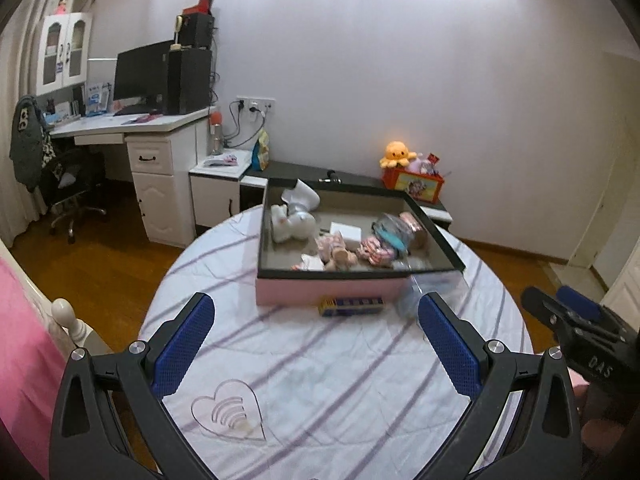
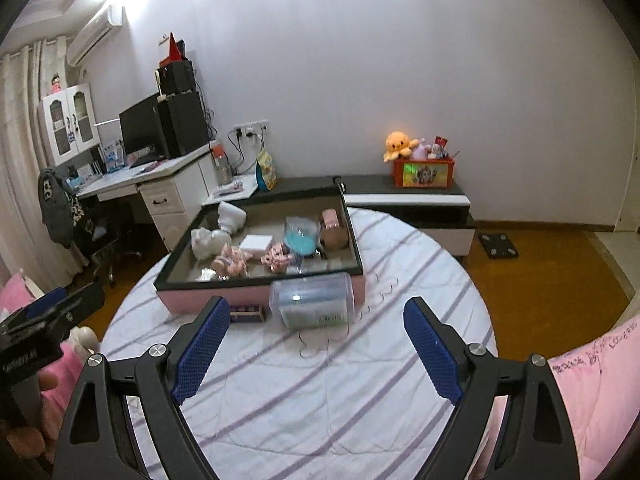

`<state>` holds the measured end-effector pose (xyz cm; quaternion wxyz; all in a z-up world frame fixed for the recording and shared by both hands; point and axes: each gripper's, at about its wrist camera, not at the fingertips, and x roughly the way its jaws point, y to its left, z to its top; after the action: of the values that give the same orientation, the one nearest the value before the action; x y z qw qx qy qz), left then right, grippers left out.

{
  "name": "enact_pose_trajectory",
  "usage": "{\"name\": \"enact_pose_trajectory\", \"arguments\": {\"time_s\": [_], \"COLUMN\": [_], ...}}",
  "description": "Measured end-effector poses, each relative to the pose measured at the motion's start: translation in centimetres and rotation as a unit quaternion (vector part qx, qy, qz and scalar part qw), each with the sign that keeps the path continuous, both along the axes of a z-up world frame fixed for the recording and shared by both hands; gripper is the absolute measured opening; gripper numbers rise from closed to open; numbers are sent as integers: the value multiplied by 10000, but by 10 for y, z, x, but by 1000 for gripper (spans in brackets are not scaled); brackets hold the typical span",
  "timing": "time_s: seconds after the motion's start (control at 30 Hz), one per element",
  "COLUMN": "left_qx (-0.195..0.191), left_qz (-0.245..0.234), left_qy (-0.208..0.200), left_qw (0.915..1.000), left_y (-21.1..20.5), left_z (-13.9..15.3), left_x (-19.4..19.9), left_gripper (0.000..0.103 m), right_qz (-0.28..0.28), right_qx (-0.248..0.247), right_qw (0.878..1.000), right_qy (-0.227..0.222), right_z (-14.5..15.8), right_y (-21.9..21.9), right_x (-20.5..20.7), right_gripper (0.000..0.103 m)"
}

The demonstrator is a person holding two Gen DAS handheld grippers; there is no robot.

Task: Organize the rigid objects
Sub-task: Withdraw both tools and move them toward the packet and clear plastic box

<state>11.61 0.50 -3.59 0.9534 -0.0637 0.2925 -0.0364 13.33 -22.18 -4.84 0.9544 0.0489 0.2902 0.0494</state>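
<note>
A pink box with a black rim (image 1: 328,290) (image 2: 176,300) sits on the round striped table and holds plush toys, a white block and small packets. A blue and yellow toy bus (image 1: 352,305) (image 2: 246,314) lies on the cloth against the box front. A clear plastic container (image 2: 312,300) (image 1: 412,300) lies on its side to the bus's right. A clear heart-shaped piece (image 1: 230,410) lies near my left gripper (image 1: 316,314). Both my left gripper and my right gripper (image 2: 316,318) are open and empty, short of the box.
The round table (image 1: 320,360) has a striped white cloth. A pink bed (image 1: 24,360) lies left, pink bedding (image 2: 592,392) right. A low black and white cabinet (image 2: 408,200) with an orange toy box stands behind. A desk and chair stand at far left.
</note>
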Motion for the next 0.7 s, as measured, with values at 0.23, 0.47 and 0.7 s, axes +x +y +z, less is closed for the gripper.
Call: {"name": "enact_pose_trajectory", "arguments": {"time_s": [0.23,0.47,0.7], "left_qx": [26,63,-6], "left_qz": [-17,-80,-176], "left_qy": [-15,290,886], "left_qw": [10000,9995,9959], "left_y": [-5,-10,-18], "left_z": [1,-14,-51], "left_x": [-6,5,32], "left_gripper": [103,103,103], "right_qz": [-22,37,111], "right_qx": [2,-8,-25], "right_qw": [10000,9999,9980], "right_qy": [-57,103,627], "right_z": [3,-4,-34], "right_y": [-2,-1,3], "right_x": [-7,-1,28], "right_gripper": [90,90,90]}}
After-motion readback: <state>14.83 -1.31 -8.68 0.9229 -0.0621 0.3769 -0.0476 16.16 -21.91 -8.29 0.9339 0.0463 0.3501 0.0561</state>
